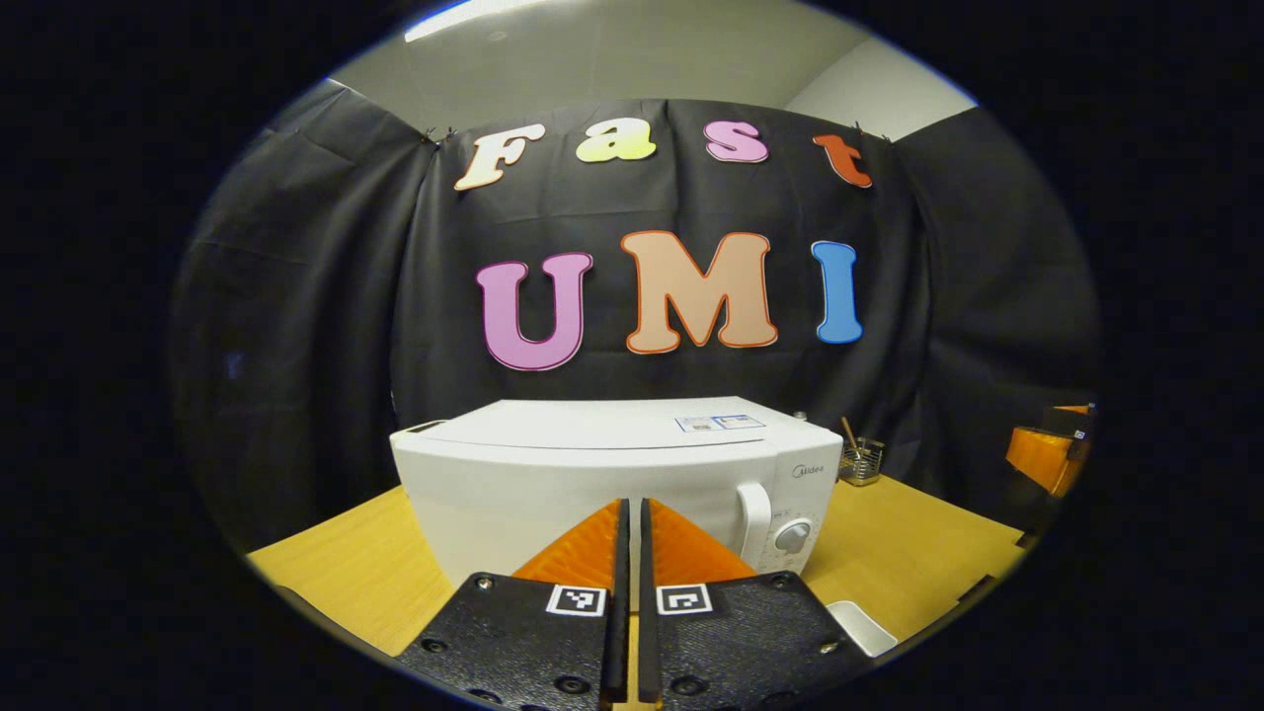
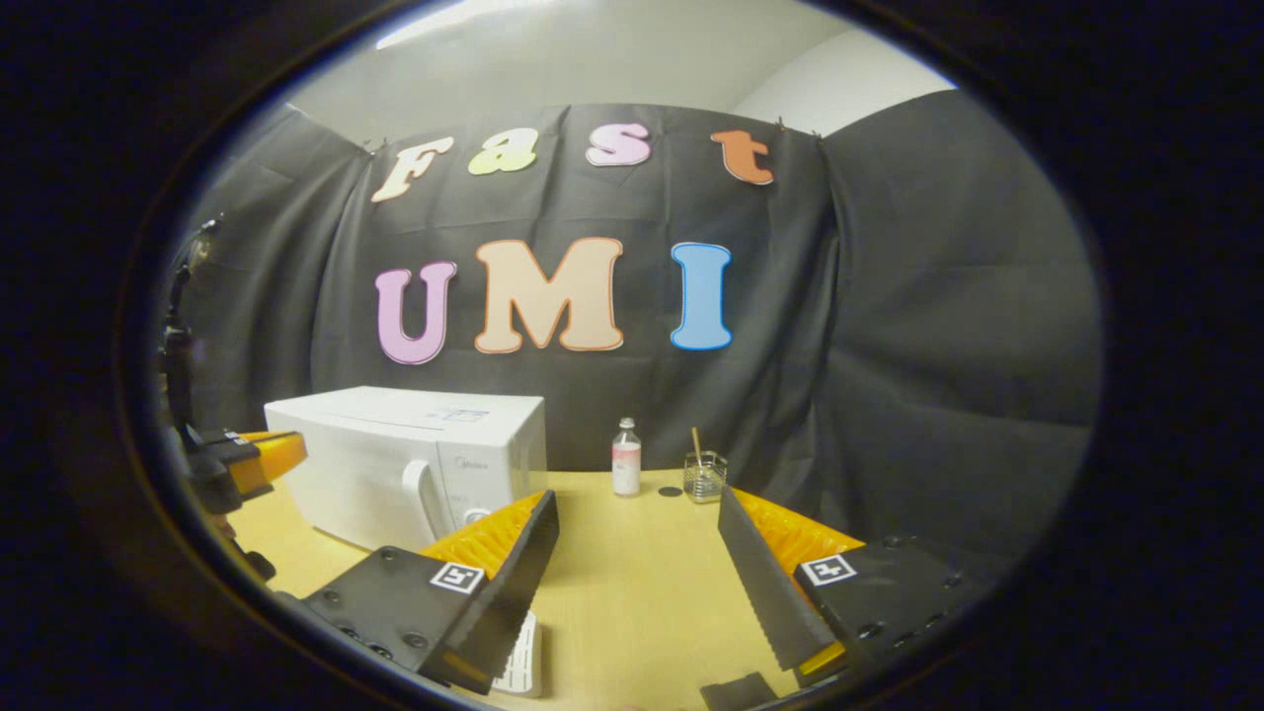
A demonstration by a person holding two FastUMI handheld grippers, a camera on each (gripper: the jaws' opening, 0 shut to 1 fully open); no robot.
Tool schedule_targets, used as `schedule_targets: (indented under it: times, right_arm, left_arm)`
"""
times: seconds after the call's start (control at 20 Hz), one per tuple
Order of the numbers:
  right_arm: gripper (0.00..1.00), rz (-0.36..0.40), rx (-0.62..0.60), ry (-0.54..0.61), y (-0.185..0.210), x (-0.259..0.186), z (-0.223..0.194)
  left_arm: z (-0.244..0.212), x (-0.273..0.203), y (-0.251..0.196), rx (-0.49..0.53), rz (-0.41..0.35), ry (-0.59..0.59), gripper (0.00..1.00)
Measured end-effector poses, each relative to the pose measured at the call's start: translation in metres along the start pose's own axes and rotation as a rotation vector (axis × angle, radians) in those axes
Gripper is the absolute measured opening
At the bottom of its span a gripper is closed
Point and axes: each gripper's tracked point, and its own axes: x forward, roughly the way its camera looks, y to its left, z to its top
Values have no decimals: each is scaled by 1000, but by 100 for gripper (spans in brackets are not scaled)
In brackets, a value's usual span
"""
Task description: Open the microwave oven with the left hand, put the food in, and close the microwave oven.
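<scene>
The table carries the microwave on its left part, door closed, handle upright at the door's right edge, just left of the dial. A bottle and a glass with a stick stand far, by the wall, right of the microwave. A white tray lies near, on the table below the microwave's right corner; whether it holds the food cannot be told.

The left gripper faces the door front, fingers together with a thin slit between, nothing held. The right gripper waits over the table's right part, fingers wide apart, nothing held.

Step in hand, as judged: reach for the handle. Procedure:
- Spread the left fingers before arrival
- Shift right until the handle sits between them
- Grip mid-handle, then pull along the door's arc, hinge at left
- Hold the right gripper out of the door's swing
</scene>
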Motion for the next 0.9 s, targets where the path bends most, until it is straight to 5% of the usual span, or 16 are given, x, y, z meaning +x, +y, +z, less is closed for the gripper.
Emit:
schedule_targets:
  times: [0.2,0.25,0.4,0.5,0.55,0.6,0.65,0.9]
  right_arm:
    - [100,18,-1,-16,5,-10,14]
    - [92,19,4,-15,5,-11,16]
    - [100,11,29,-11,0,-15,21]
    - [92,6,49,-10,-4,-18,23]
    - [100,3,56,-11,-5,-20,22]
    - [92,2,62,-12,-6,-22,23]
    - [100,0,66,-14,-8,-24,24]
    - [100,-11,88,-47,-14,-35,37]
  left_arm:
    - [7,-26,19,-21,50,10,15]
    - [11,-31,24,-15,59,5,20]
    - [28,-45,40,15,117,-50,96]
    - [28,-48,43,2,128,-57,96]
    - [27,-49,42,-2,126,-53,96]
    - [26,-50,44,-2,127,-49,97]
    - [25,-51,45,2,131,-48,97]
    - [20,-55,54,1,155,-29,96]
